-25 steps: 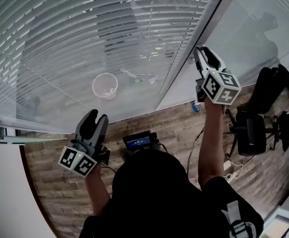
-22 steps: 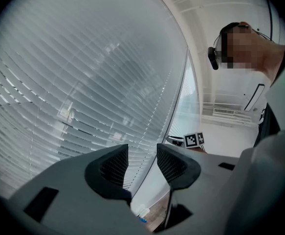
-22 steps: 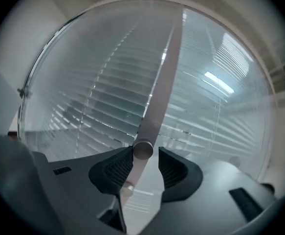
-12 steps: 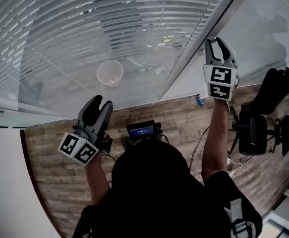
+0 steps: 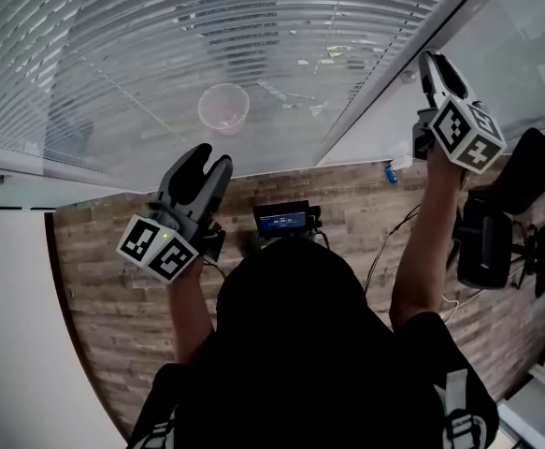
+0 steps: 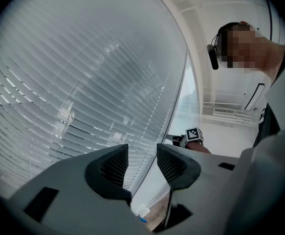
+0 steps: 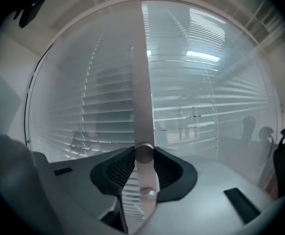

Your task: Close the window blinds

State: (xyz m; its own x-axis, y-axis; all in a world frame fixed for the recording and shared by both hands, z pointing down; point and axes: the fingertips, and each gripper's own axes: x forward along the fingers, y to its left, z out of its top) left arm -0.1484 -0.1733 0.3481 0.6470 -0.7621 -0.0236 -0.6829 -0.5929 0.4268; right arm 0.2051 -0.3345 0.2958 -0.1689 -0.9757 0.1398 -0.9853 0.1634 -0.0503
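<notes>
White slatted blinds [image 5: 160,45] cover the big window pane in front of me, and their slats [image 6: 83,82] still let the outside show through. My right gripper [image 5: 433,64] is raised by the window frame's slanted bar [image 5: 384,73]. In the right gripper view it [image 7: 143,155] is shut on the pale tilt wand [image 7: 142,82], which hangs down between the pads. Lower at the left, my left gripper [image 5: 207,162] points at the blinds with its jaws apart. Nothing lies between them in the left gripper view [image 6: 142,163].
Below me is wooden floor [image 5: 113,269], with a small device with a lit screen [image 5: 284,220] by the window base. A black office chair [image 5: 482,241] and a dark bag [image 5: 534,162] stand at the right. A white wall [image 5: 10,344] is at the left.
My right gripper has moved to the right along the window frame and its marker cube has turned. The left gripper has risen a little towards the blinds.
</notes>
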